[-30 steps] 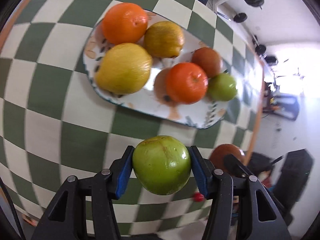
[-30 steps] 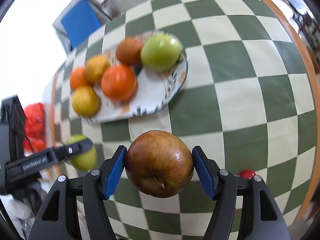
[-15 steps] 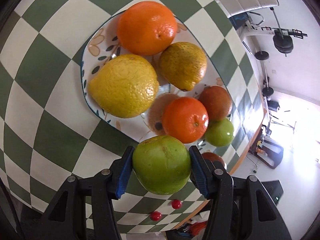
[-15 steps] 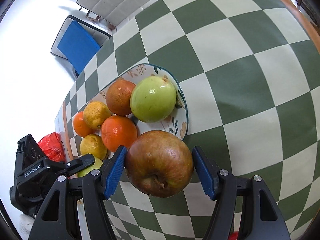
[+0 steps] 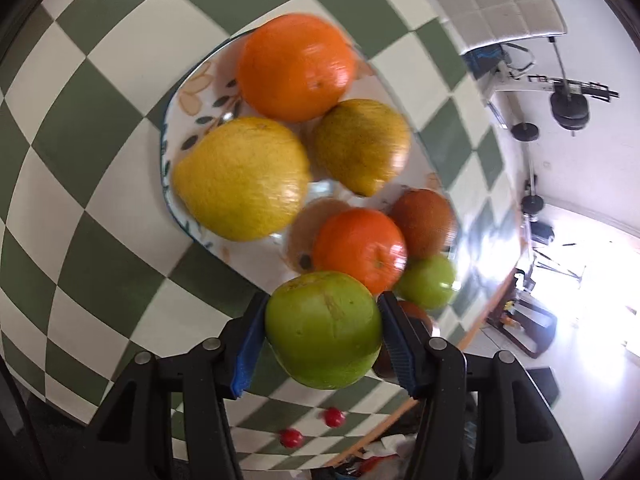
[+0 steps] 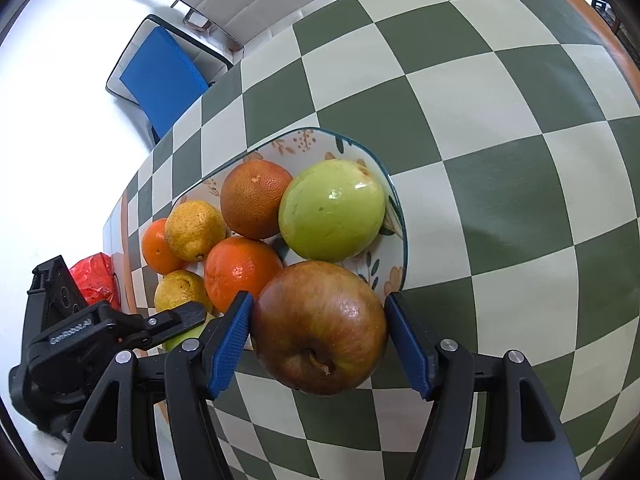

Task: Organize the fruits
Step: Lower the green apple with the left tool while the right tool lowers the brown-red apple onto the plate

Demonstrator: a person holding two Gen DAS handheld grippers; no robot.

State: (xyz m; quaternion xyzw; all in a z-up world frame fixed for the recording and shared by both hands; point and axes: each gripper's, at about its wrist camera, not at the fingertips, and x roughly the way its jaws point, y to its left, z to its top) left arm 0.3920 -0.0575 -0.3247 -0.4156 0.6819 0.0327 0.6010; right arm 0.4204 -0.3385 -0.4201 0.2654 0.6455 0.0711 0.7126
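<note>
both grippers have closed in on the oval floral ceramic plate at frame centre, so placing looks imminent. left gripper pinches a round green apple at its near rim; right gripper pinches a russet red-brown apple likewise. plate count: two oranges, two lemons, one brownish orange, one green apple. two small red fruits lie on the table.
</note>
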